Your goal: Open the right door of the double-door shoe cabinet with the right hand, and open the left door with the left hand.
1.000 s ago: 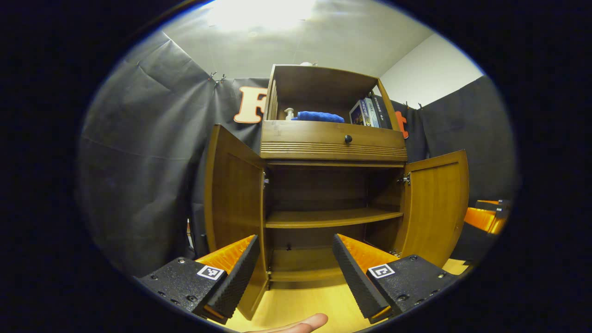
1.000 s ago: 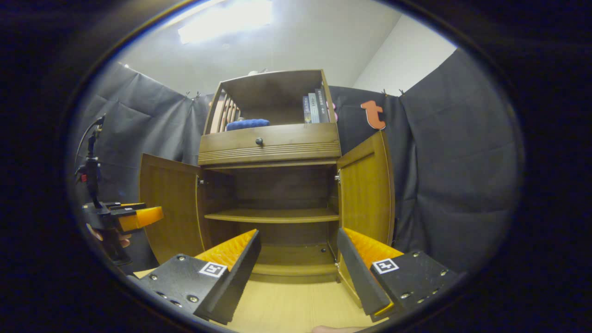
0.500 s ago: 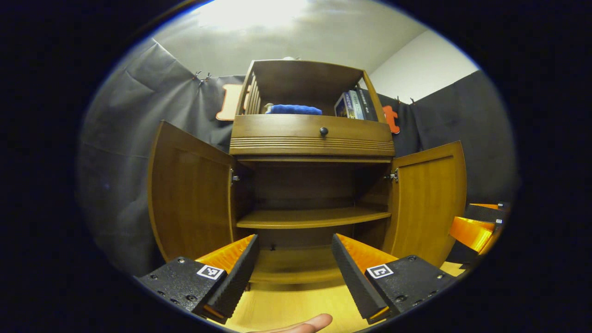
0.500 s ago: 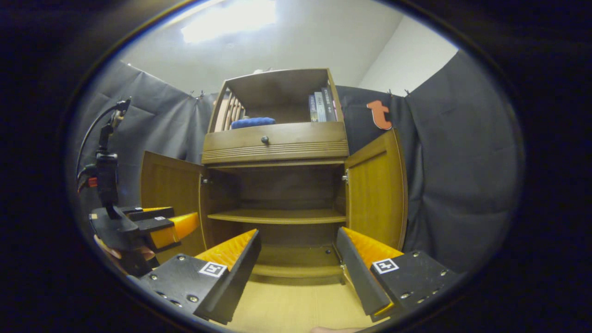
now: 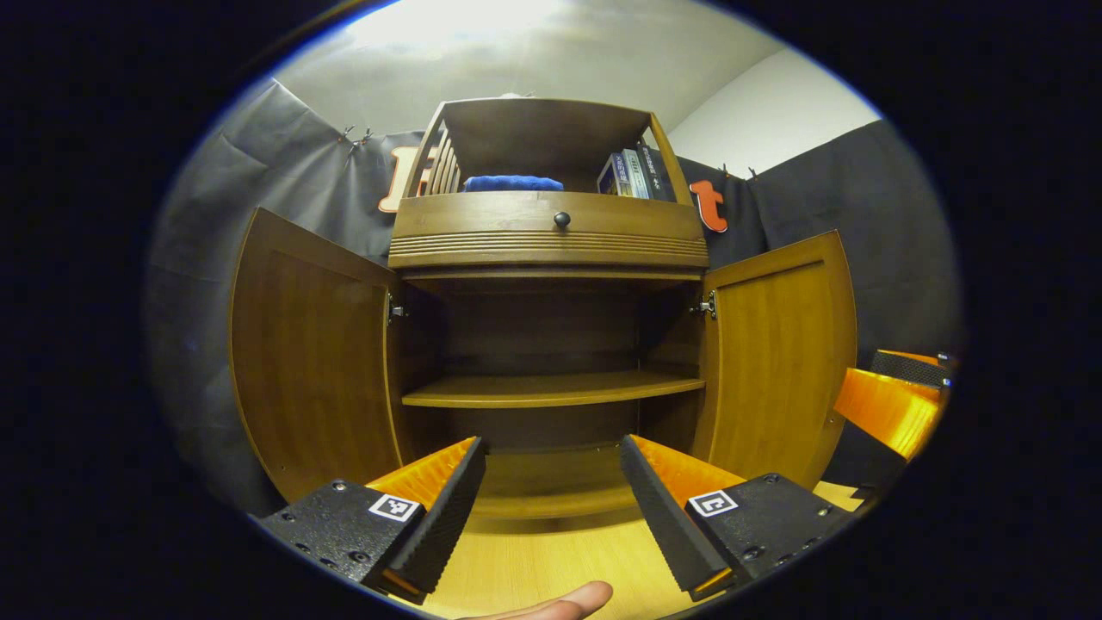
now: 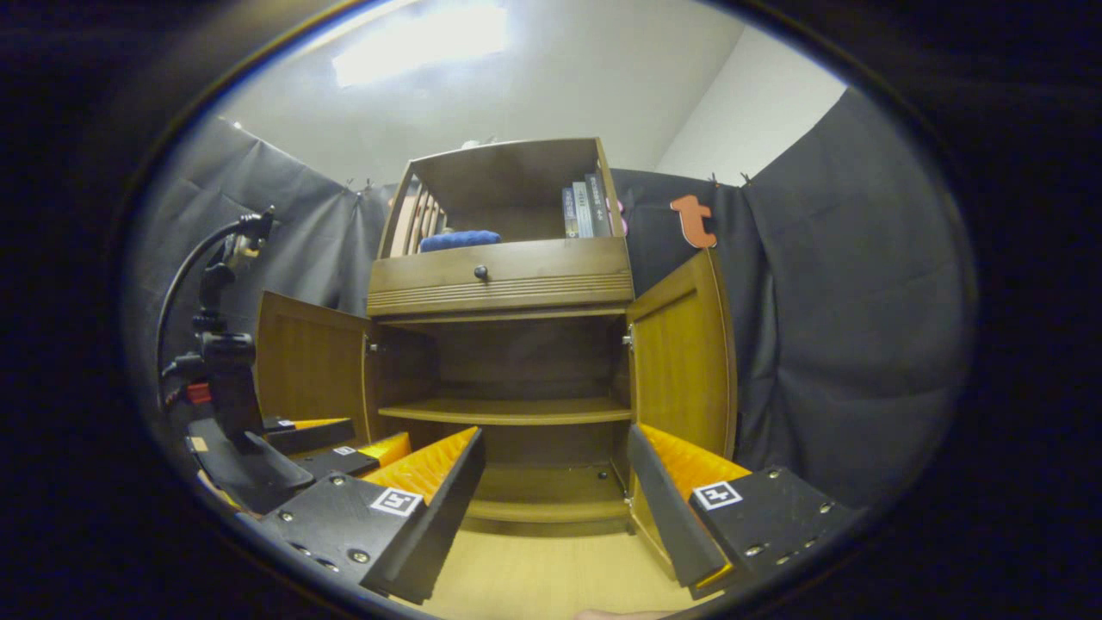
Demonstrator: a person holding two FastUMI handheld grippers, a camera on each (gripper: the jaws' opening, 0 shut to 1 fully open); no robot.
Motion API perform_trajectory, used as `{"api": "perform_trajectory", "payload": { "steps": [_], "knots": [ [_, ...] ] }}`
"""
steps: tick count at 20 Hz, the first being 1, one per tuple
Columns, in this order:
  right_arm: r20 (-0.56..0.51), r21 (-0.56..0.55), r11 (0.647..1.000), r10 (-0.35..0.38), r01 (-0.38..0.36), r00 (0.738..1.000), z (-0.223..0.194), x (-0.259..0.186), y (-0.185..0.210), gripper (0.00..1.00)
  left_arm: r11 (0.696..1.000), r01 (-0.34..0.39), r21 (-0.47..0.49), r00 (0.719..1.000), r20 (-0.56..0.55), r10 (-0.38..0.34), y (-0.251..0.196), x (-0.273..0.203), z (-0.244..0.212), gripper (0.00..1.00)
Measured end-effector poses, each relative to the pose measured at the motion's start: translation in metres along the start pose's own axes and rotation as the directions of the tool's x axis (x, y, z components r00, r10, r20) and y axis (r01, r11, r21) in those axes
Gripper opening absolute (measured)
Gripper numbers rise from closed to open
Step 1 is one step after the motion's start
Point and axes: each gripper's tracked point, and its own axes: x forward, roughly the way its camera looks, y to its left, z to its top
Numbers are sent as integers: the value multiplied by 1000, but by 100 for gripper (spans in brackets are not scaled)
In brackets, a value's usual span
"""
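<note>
The wooden shoe cabinet (image 5: 551,250) stands ahead with both lower doors swung outward. Its left door (image 5: 310,362) and right door (image 5: 779,362) hang wide, baring the inner shelf (image 5: 551,389). My left gripper (image 5: 551,441) is open in front of the gap, apart from the wood and holding nothing. The right gripper (image 5: 887,405) shows at the far right, beside the right door. In the right gripper view my right gripper (image 6: 555,430) is open and empty, low before the cabinet (image 6: 499,275), between the left door (image 6: 310,370) and right door (image 6: 684,362). The left gripper (image 6: 327,439) sits low left.
A drawer with a dark knob (image 5: 561,220) runs above the doors. The open top shelf holds a blue cloth (image 5: 512,183) and some books (image 5: 628,172). Light wooden floor (image 5: 551,560) lies in front. A person's fingertip (image 5: 560,601) shows at the bottom edge.
The left gripper's view has swung right to face the cabinet squarely, so the left door shows broader. In the right gripper view the left gripper has come closer and lower. Both grippers stay open.
</note>
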Motion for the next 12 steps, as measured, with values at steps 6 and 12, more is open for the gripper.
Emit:
{"api": "perform_trajectory", "payload": {
  "steps": [6, 12],
  "knots": [
    [-4, -24, 1000, 11, -11, 1000, -3, -1, 4, 99, 1000, -14, 2, 999, 33, 13, 13, -9, 15, 99],
    [11, -2, 1000, 15, -15, 1000, 5, -3, 4, 98, 999, -26, -22, 997, 75, 28, 29, -20, 35, 98]
  ]
}}
